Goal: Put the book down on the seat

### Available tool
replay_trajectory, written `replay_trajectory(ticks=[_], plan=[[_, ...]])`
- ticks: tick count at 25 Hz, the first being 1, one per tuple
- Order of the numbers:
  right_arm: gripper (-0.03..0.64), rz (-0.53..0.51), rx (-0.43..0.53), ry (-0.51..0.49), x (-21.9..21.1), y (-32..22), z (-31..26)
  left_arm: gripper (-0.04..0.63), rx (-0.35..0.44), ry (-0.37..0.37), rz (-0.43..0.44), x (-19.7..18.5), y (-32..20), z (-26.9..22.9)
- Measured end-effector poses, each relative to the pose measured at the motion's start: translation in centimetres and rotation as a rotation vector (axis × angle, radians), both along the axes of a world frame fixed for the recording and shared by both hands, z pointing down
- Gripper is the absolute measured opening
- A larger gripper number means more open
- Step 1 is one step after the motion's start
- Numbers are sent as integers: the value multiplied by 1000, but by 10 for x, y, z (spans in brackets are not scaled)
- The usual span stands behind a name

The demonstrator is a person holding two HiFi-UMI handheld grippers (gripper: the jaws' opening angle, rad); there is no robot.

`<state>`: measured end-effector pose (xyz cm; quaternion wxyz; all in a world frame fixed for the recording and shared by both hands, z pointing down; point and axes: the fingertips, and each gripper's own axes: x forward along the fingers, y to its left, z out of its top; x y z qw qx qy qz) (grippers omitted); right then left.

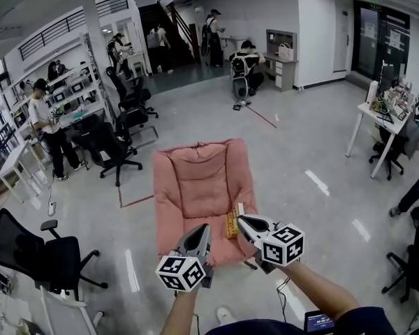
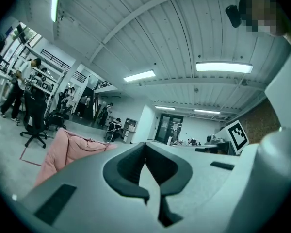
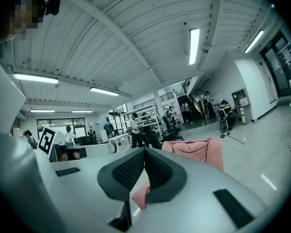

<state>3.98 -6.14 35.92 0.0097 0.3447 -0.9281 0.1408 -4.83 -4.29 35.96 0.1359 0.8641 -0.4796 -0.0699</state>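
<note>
A pink padded floor seat (image 1: 195, 187) lies on the grey floor in the middle of the head view. A thin yellow book (image 1: 232, 223) rests on the seat's near right part, close to the edge. My right gripper (image 1: 241, 219) is just right of the book, jaws shut and empty. My left gripper (image 1: 203, 229) hovers over the seat's near edge, also shut on nothing. In the left gripper view the gripper (image 2: 145, 144) points level past the seat (image 2: 63, 149). The right gripper (image 3: 144, 150) shows the seat's back (image 3: 196, 149) beyond its closed tips.
Black office chairs stand at the left (image 1: 115, 149) and near left (image 1: 42, 253). A white desk (image 1: 380, 121) is at the right, shelving (image 1: 63, 89) at the far left. Several people stand or crouch at the back. A red tape line (image 1: 136, 201) marks the floor beside the seat.
</note>
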Motion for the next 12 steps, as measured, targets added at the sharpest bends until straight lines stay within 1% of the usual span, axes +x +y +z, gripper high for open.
replay_trajectory(ticks=[6, 12], plan=[[20, 5, 36, 6, 8, 24, -7, 6, 7, -6, 4, 8, 24, -6], [20, 17, 70, -4, 20, 47, -16, 7, 5, -45, 21, 23, 52, -6]])
